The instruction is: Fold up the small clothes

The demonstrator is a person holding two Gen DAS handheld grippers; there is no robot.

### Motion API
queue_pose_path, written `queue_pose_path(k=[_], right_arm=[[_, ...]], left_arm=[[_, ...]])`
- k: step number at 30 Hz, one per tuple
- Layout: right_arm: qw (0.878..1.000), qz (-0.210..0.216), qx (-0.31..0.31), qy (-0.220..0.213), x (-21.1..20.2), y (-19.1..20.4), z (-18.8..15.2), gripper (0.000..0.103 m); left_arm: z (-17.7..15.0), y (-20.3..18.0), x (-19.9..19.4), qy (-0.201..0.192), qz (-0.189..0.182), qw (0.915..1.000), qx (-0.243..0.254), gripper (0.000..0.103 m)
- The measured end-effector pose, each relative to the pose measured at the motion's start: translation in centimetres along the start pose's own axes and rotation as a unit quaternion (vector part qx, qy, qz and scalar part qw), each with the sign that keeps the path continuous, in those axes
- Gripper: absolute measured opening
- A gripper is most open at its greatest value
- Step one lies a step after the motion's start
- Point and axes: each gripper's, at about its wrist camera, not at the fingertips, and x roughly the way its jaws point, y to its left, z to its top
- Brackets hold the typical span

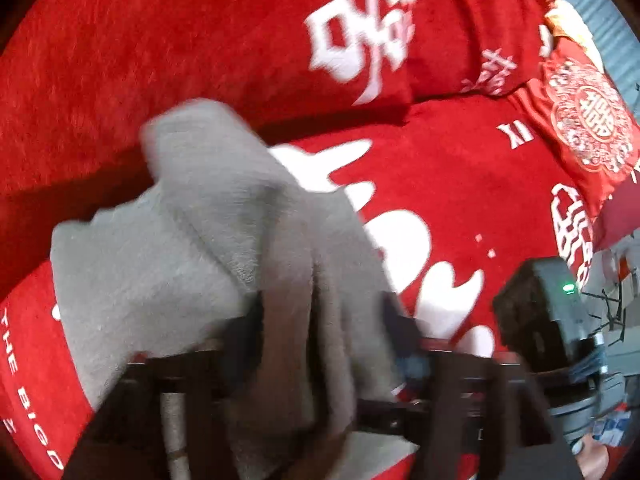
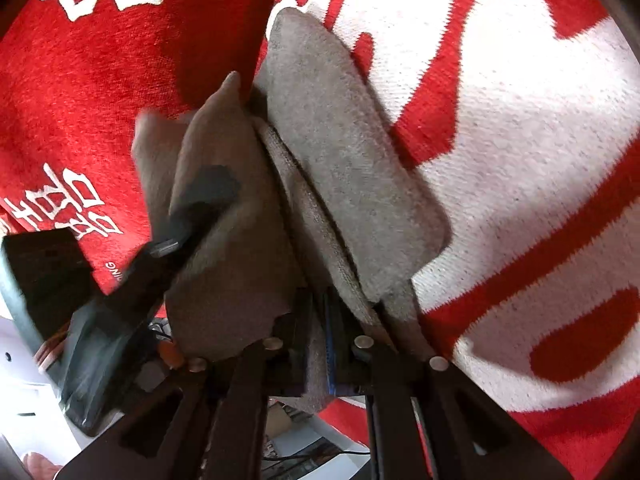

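We see a plain grey cloth (image 1: 208, 240) in the black claw (image 1: 320, 344); beyond it, a red blanket (image 1: 460, 208) with white lettering.

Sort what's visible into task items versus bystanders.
In use:
grey cloth, gripped by both
left gripper
right gripper

Lying about:
red blanket with white characters, the work surface
red embroidered pouch
second red blanket

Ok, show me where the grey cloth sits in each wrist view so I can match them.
Left wrist view: the grey cloth fills the lower-left centre, bunched between the left gripper fingers.
Right wrist view: the grey cloth hangs in the centre, clamped in the right gripper.
Shared landmark: the red blanket with white lettering lies behind it in both.
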Motion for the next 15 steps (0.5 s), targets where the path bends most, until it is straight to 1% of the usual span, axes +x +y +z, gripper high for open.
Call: queue_pose_path(k=[1, 4, 5, 7, 8, 9, 10, 11, 12, 13, 14, 15], right_arm=[[1.000, 0.000, 0.001, 0.000, -0.4, -0.3, 0.1, 0.009], [1.000, 0.005, 0.007, -0.005, -1.6, -0.9, 0.0, 0.009], [1.000, 0.010, 0.010, -0.011, -2.0, -1.0, 0.1, 0.010], [0.999, 0.026, 0.015, -0.024, -3.5, -1.9, 0.2, 0.018], [0.999, 0.037, 0.019, -0.031, -3.8, -2.0, 0.2, 0.029], [0.998, 0.053, 0.024, -0.038, -4.2, -2.2, 0.3, 0.049], [0.997, 0.065, 0.028, -0.043, -4.5, -2.5, 0.4, 0.059], [0.994, 0.086, 0.035, -0.051, -4.9, -2.7, 0.5, 0.073], [0.991, 0.114, 0.043, -0.058, -5.2, -2.9, 0.7, 0.077], [0.989, 0.127, 0.047, -0.061, -5.2, -2.9, 0.8, 0.077], [0.987, 0.139, 0.052, -0.062, -5.2, -3.0, 1.1, 0.077], [0.987, 0.138, 0.052, -0.058, -5.1, -2.9, 1.4, 0.077]], left_arm=[[0.1, -0.7, -0.5, -0.013, 0.001, 0.9999, 0.004, 0.088], [0.5, -1.3, -2.1, -0.028, -0.005, 0.9996, 0.001, 0.088], [0.5, -1.0, -2.8, -0.032, -0.006, 0.9994, -0.006, 0.088], [0.3, 0.5, -4.3, -0.040, -0.005, 0.9988, -0.028, 0.088], [0.1, 1.6, -5.0, -0.042, 0.002, 0.9983, -0.041, 0.088], [-0.1, 2.6, -5.4, -0.043, 0.010, 0.9975, -0.055, 0.088], [-0.6, 4.4, -6.0, -0.042, 0.021, 0.9959, -0.077, 0.088], [-1.1, 5.9, -6.4, -0.038, 0.030, 0.9944, -0.093, 0.088], [-1.6, 7.7, -6.8, -0.030, 0.038, 0.9926, -0.112, 0.088], [-2.2, 9.1, -7.0, -0.025, 0.046, 0.9908, -0.125, 0.088], [-2.8, 10.4, -7.2, -0.021, 0.058, 0.9885, -0.138, 0.088], [-3.5, 11.7, -7.3, -0.018, 0.071, 0.9857, -0.152, 0.088]])
